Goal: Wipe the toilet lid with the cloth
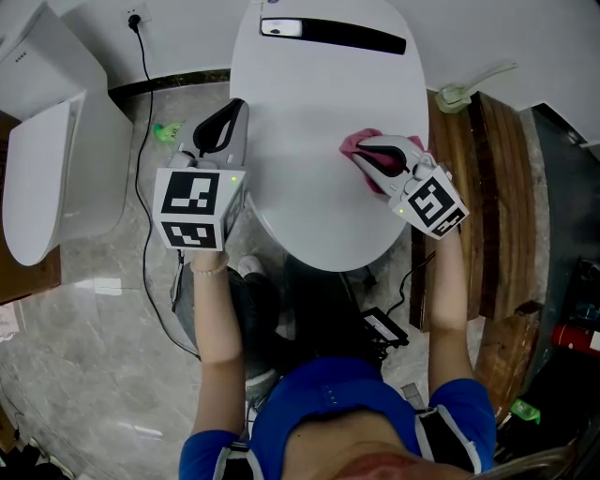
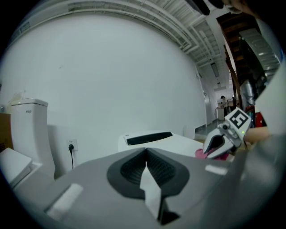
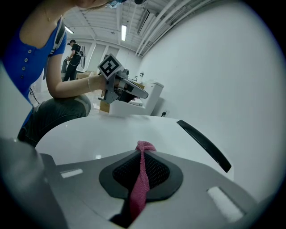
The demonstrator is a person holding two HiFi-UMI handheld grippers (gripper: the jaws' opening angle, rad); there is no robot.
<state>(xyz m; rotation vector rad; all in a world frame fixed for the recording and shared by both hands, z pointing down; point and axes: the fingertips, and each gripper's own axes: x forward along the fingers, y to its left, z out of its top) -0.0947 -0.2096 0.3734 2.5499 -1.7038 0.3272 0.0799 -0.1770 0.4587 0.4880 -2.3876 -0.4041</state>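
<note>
The white toilet lid (image 1: 319,122) fills the middle of the head view, with a black strip (image 1: 361,37) at its far end. My right gripper (image 1: 361,155) is shut on a pink cloth (image 1: 356,145), which rests on the lid's right side. In the right gripper view the cloth (image 3: 142,174) runs as a thin pink band between the closed jaws over the lid (image 3: 98,129). My left gripper (image 1: 232,106) is shut and empty, held off the lid's left edge. In the left gripper view the right gripper (image 2: 210,150) and cloth (image 2: 199,153) show at the right.
A second white toilet (image 1: 56,150) stands at the left, with a wall socket (image 1: 136,17) and black cable (image 1: 145,216) beside it. Wooden planks (image 1: 487,206) lie to the right of the lid. The floor (image 1: 84,347) is grey marble.
</note>
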